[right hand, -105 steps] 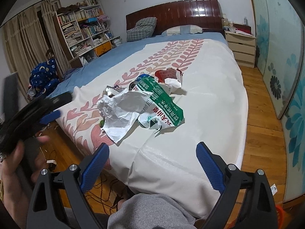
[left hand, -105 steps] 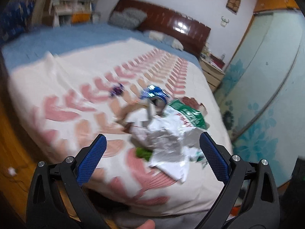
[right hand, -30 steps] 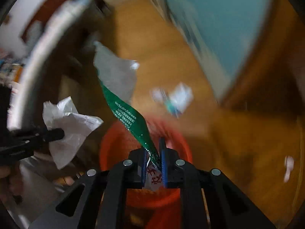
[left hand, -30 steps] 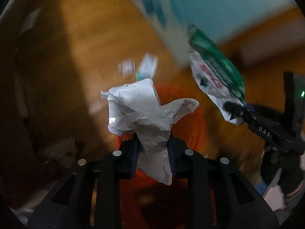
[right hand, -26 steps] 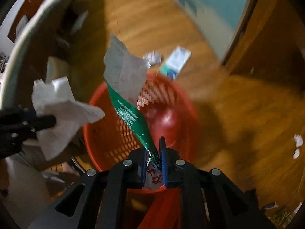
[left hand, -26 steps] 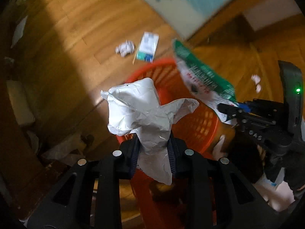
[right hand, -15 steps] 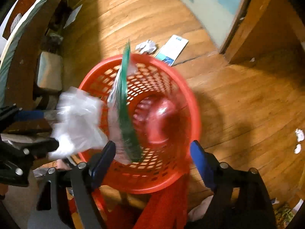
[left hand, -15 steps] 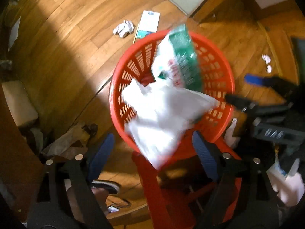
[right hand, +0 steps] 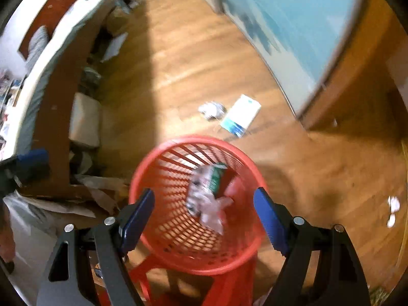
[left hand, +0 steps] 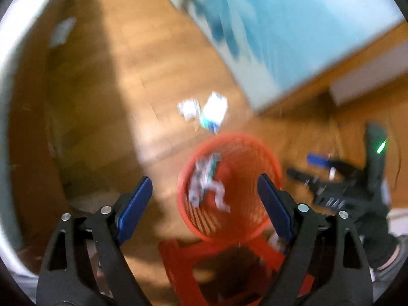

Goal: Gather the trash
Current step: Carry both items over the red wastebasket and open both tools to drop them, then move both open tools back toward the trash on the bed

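Progress of trash collection, seen from both wrist cameras. The left gripper (left hand: 202,199) and right gripper (right hand: 204,210) hang above the round red plastic lattice wastebasket (right hand: 163,178), each with its blue-padded fingers spread wide and nothing between them. Inside the basket lie a crumpled white plastic bag (right hand: 211,211) and a green-and-white printed snack wrapper (right hand: 215,177), so this load counts as deposited. The basket stands on a red plastic stool (left hand: 229,257). Left to gather, by the look of it: a crumpled white paper ball (right hand: 211,109) and a flat white-and-blue packet (right hand: 242,118) on the wooden floor (right hand: 178,63) just beyond the basket, plus small white scraps (right hand: 392,210) further right.
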Action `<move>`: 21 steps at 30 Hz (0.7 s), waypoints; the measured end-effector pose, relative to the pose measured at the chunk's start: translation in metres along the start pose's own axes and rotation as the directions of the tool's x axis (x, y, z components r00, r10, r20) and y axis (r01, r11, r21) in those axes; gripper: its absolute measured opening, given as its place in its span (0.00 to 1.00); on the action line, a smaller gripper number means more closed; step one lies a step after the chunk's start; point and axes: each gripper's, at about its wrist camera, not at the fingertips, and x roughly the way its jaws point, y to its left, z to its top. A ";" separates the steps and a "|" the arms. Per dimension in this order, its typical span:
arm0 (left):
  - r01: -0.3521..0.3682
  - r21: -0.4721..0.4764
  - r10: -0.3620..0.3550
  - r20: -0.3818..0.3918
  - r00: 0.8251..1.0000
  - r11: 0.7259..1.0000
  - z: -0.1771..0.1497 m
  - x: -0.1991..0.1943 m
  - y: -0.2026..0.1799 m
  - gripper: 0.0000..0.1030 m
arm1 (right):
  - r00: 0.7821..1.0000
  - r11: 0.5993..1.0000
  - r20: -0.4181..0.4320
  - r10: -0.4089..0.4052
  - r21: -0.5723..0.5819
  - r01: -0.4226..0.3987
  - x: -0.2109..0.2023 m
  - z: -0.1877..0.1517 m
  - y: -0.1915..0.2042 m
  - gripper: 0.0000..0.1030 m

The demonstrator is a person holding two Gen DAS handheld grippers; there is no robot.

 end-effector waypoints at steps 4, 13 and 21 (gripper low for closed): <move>0.019 -0.047 -0.009 0.214 0.977 0.999 -0.006 -0.080 0.045 0.81 | 0.996 0.989 0.082 -0.024 -0.147 0.036 -0.023 0.017 0.064 0.77; -0.135 -0.229 0.244 0.559 0.792 0.964 -0.074 -0.259 0.194 0.81 | 0.958 0.956 0.251 0.138 -0.285 -0.063 -0.088 0.057 0.232 0.77; -0.227 -0.405 0.443 0.592 0.673 0.886 -0.173 -0.302 0.304 0.81 | 0.888 0.847 0.305 0.344 -0.508 -0.154 -0.123 0.030 0.423 0.85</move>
